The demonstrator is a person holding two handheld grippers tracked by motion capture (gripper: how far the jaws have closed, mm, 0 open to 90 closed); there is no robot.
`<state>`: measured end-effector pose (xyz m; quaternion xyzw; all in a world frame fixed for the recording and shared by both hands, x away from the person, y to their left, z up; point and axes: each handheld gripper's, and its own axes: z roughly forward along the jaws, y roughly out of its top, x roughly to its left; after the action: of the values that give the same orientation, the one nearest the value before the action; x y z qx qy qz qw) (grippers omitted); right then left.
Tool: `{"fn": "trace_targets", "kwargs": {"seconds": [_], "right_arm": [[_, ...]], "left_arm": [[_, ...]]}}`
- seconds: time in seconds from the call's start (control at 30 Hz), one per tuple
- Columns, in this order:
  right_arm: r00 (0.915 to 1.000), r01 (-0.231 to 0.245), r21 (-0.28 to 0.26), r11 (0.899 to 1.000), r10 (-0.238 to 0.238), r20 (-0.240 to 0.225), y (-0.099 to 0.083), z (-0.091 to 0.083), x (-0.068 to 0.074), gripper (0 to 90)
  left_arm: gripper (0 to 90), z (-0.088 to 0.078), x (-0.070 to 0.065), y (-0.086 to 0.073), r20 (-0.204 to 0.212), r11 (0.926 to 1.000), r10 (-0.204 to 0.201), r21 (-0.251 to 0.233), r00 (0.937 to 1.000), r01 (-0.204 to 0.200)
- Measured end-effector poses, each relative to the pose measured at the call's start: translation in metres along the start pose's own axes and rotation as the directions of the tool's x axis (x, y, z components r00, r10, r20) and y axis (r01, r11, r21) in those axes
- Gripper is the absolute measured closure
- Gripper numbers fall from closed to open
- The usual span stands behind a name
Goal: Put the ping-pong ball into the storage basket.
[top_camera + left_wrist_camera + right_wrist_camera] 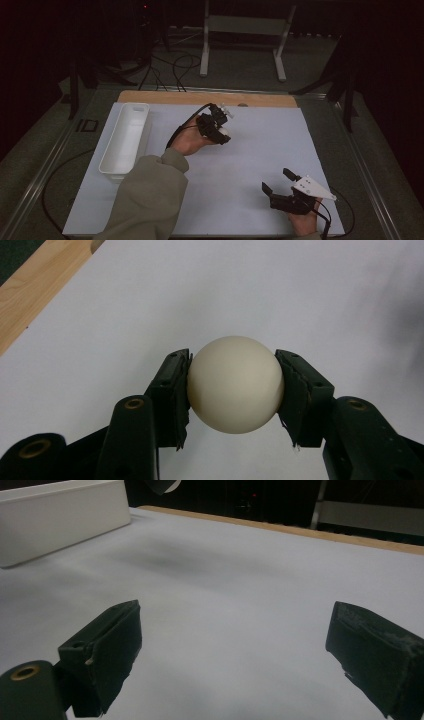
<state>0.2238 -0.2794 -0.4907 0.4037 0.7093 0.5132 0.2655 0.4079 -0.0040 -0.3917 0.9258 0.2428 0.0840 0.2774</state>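
One cream ball [235, 385], one white bin [125, 140], two hand-held grippers.

A wooden table [260, 99] carries a large white sheet [260, 150] over most of its top. On the sheet, left of the left gripper [218, 131], lies a long white plastic tray [126, 140].

free: white sheet [250, 150] mid and right | obstacle: white bin [125, 140] along left edge
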Motion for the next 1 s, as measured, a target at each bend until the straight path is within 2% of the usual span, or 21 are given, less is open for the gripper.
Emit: {"fn": "trace_targets", "kwargs": {"seconds": [1.0], "right_arm": [[1.0000,-0.006,0.002,1.000,0.006,-0.002,0.000,0.001,0.001,7.5]], "left_arm": [[51.4,-0.012,0.009,-0.011,-0.019,0.9999,-0.015,0.000,0.9997,0.015]]}}
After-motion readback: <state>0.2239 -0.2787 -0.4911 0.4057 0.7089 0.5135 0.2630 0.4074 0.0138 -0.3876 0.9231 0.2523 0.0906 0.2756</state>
